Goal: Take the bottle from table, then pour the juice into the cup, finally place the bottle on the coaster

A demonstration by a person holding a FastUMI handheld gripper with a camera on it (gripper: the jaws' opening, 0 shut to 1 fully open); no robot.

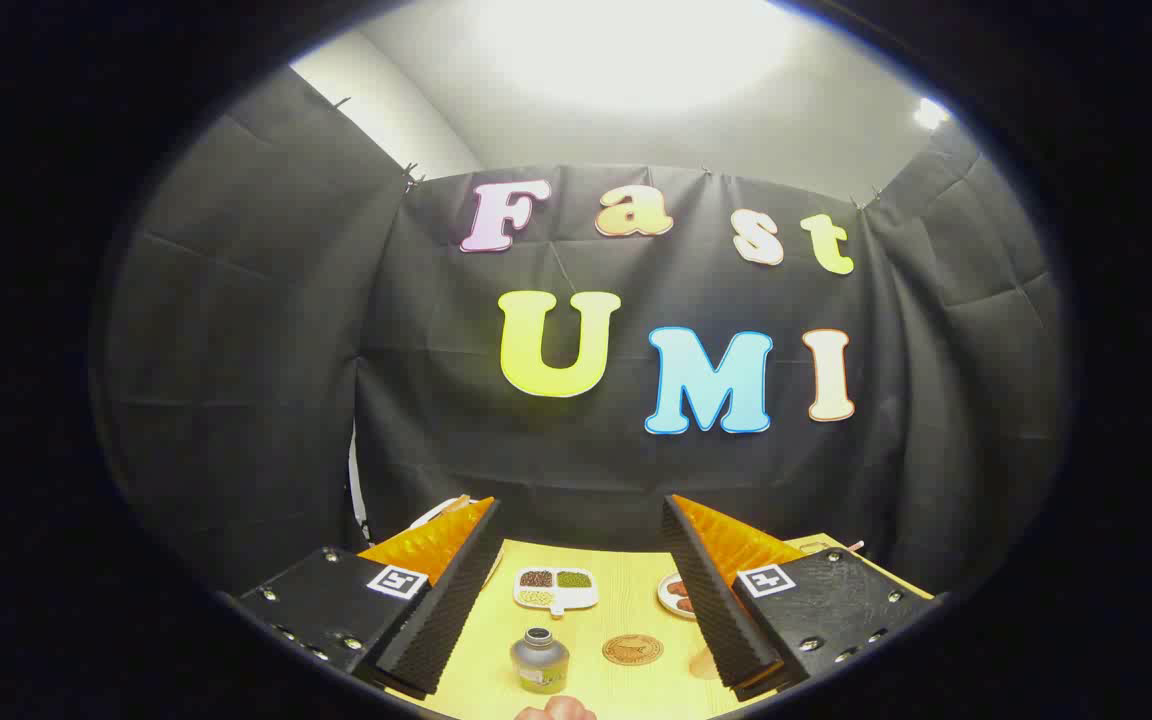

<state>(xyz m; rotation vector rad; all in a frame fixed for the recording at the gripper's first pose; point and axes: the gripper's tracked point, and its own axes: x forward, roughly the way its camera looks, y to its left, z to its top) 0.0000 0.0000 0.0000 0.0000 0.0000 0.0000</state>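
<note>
Between the two spread fingers of the claw [576, 620], which gapes wide and holds nothing, a small grey metal bottle [539, 661] stands upright on the yellow tabletop [626, 600]. At its three o'clock, just beside it, lies the round brown coaster [632, 649]; at twelve o'clock sits a divided white dish [555, 588] of beans. The bottle looks rigid, smooth and likely slippery, heavier if full; gripping the wide body below the neck seems safest.

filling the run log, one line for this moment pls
claw: open, holding nothing | bottle: upright on table, between fingers | coaster: bare, beside bottle
</note>
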